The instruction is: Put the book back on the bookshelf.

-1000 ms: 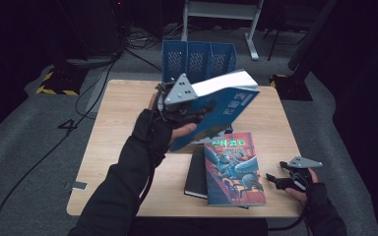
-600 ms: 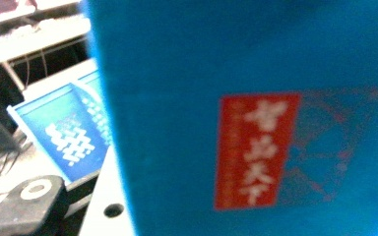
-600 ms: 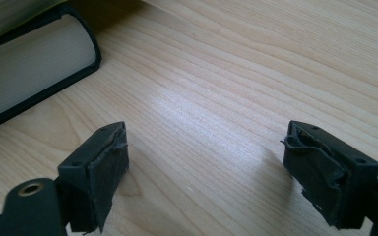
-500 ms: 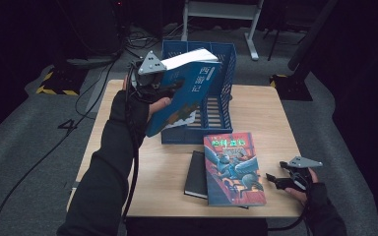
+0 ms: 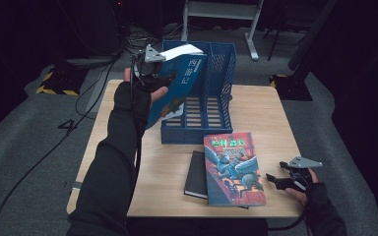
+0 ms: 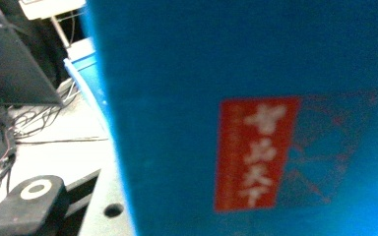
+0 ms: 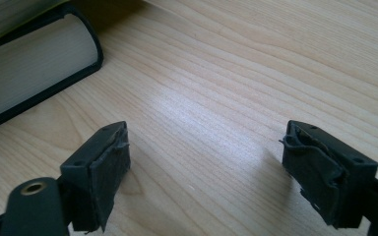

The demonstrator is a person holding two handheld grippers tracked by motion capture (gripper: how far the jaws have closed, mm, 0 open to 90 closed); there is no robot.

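A blue book [image 5: 177, 86] with a red label [image 6: 253, 152] is held tilted in the air by my left gripper [image 5: 150, 69], shut on its upper left edge. The book hangs over the left compartment of a blue slotted file rack [image 5: 216, 93] at the table's back. In the left gripper view the blue book [image 6: 256, 98] fills most of the picture. My right gripper [image 5: 278, 181] rests open near the table's front right corner. Its two black pads [image 7: 103, 167] stand wide apart just above the bare wood [image 7: 202, 103].
A colourful illustrated book [image 5: 232, 167] lies on a black hardback [image 5: 196, 174] at the table's front centre; the hardback's page edge [image 7: 24, 73] lies to the left ahead of the right gripper. Cables and a metal stand [image 5: 216, 10] are on the floor behind the wooden table [image 5: 270, 118].
My left gripper has carried the blue book up, back and to the right, from above the table's middle to over the rack's left compartment. The right gripper has stayed put.
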